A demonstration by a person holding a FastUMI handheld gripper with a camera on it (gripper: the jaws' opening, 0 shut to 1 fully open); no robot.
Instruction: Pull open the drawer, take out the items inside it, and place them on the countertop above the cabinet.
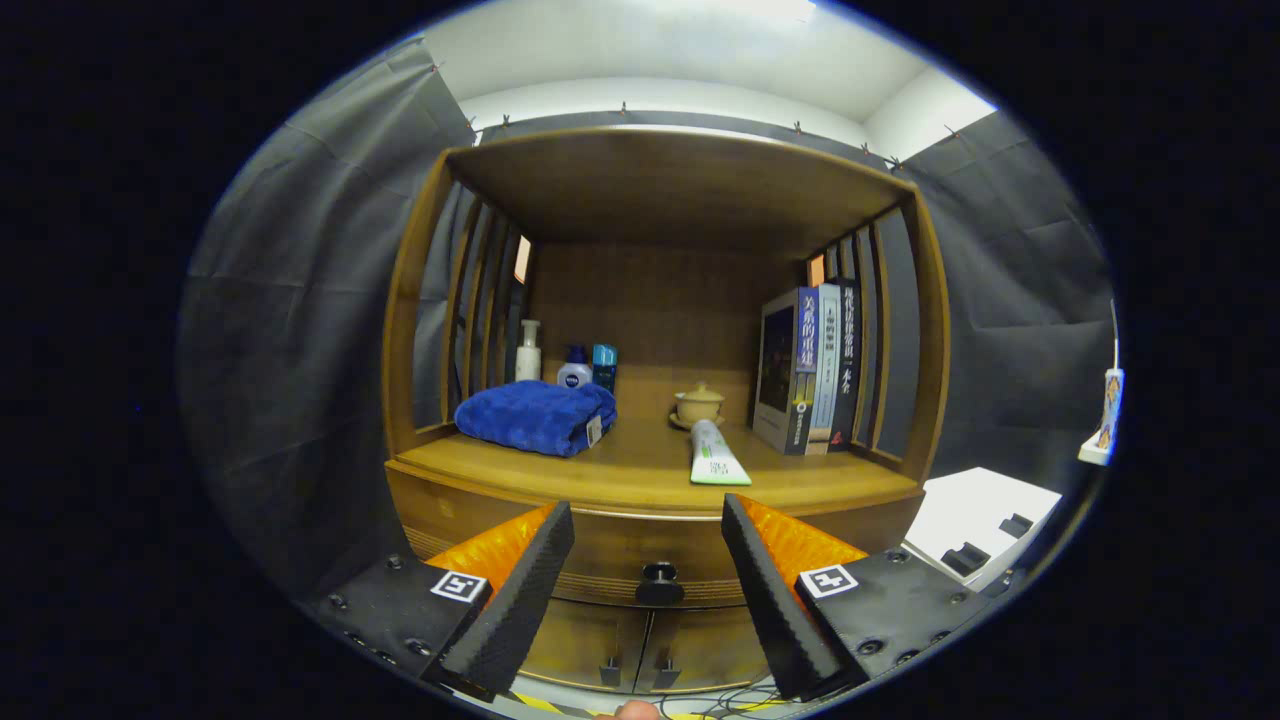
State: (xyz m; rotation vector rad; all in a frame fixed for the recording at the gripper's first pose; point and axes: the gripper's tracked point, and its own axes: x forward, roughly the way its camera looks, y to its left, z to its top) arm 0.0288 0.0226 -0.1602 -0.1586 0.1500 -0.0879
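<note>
A wooden cabinet stands ahead of me, its countertop (640, 472) under an open shelf bay. Below the countertop runs the drawer front (640, 555), closed, with a dark round knob (659, 574) at its middle. My gripper (648, 530) is open, a short way in front of the drawer, and the knob shows in the gap between the fingers, slightly below the tips. Nothing is held. On the countertop lie a folded blue towel (538, 415) and a white-and-green tube (716, 455). What the drawer holds is hidden.
At the back of the countertop stand a white pump bottle (528, 352), a small blue-capped jar (575, 368), a teal box (604, 366) and a lidded teacup (698, 404). Books (812, 366) stand upright at the right. Two lower cabinet doors (640, 650) sit under the drawer. A white box (985, 520) lies right of the cabinet.
</note>
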